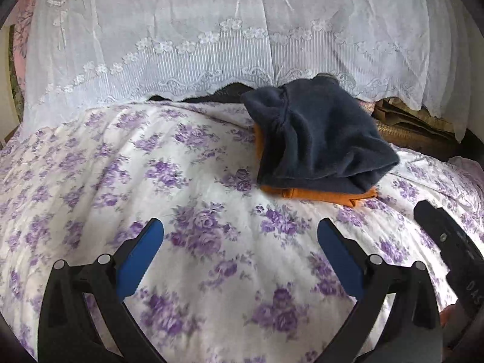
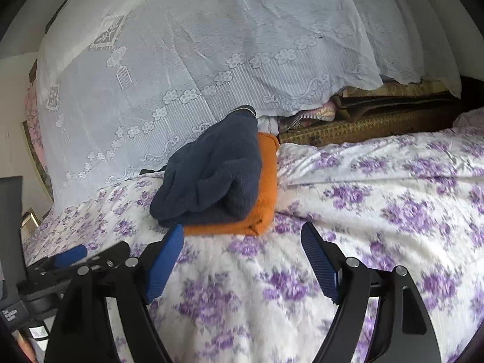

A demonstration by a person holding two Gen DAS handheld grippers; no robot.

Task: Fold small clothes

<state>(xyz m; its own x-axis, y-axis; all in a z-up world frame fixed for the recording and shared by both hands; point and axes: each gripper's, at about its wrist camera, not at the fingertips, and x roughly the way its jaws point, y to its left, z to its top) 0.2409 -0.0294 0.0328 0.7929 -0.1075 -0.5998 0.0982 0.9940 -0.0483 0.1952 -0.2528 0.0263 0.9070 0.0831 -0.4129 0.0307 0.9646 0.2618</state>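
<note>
Two garments sit stacked at the far side of the bed: a navy one (image 2: 211, 178) slumped loosely on a folded orange one (image 2: 263, 193). Both my grippers are spread and empty, the left gripper (image 1: 240, 236) over bare bedspread (image 1: 121, 166), the right gripper (image 2: 242, 242) just short of the orange edge. My worry is that the navy piece looks bunched, not flat, so a nudge from the right pads could, I judge, tip it off or drag the orange fold open. The quilted floral bedspread is soft and rumpled, so cloth may snag. A white lace curtain (image 1: 242, 30) hangs close behind the stack, with woven mats (image 2: 378, 124) heaped under it.
</note>
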